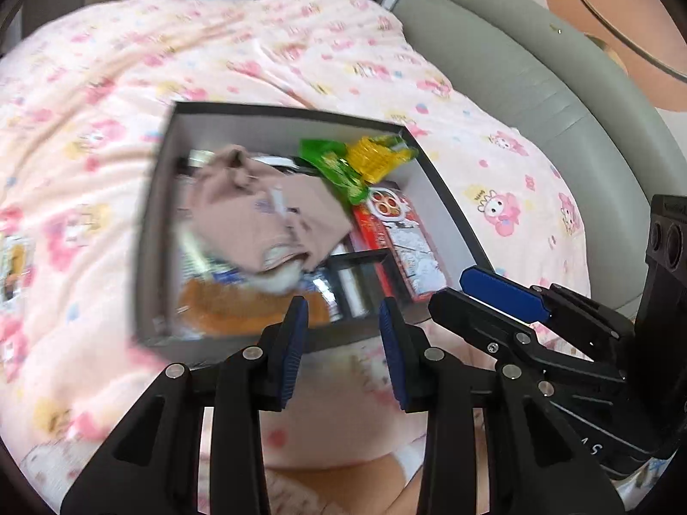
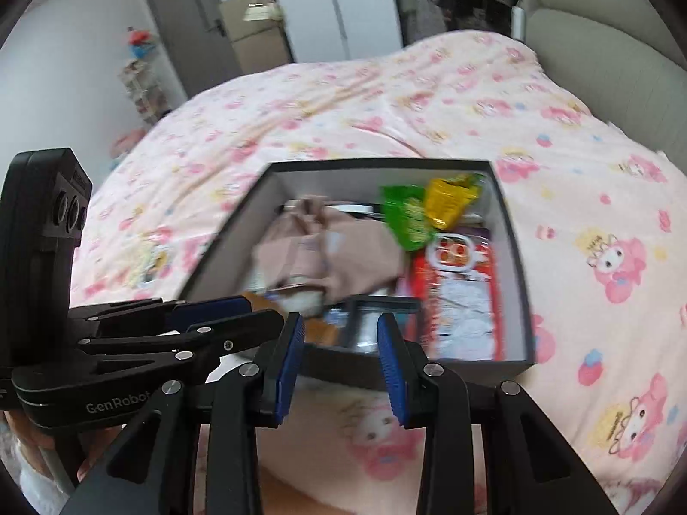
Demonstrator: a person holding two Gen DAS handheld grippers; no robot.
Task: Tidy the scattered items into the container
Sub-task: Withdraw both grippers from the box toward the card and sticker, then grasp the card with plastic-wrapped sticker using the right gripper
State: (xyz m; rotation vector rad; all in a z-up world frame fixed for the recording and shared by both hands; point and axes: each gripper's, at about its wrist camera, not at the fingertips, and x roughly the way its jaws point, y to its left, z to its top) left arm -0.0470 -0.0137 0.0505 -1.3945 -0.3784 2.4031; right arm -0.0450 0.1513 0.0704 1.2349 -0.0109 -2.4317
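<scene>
— Left wrist view: how were the fingers [image 1: 296, 343] seen?
— Parted, nothing held, on the left gripper [image 1: 343, 343]; likewise the right gripper [image 2: 341, 354].
— And beyond?
— The box [image 1: 150, 223] was set on the pink quilt [image 1: 107, 86], a beige cloth [image 1: 266, 214] and a green packet [image 1: 339, 167] lying inside.

bright daylight, motion blur, fisheye warping

Each tool is matte black plastic with angular linkage arms, round silver rivets and ribbed blue pads [image 1: 296, 347]; the left tool [image 2: 214, 317] carries white "GenRobot" lettering and twin round lenses on its block, the right tool [image 1: 485, 296] likewise has lenses
</scene>
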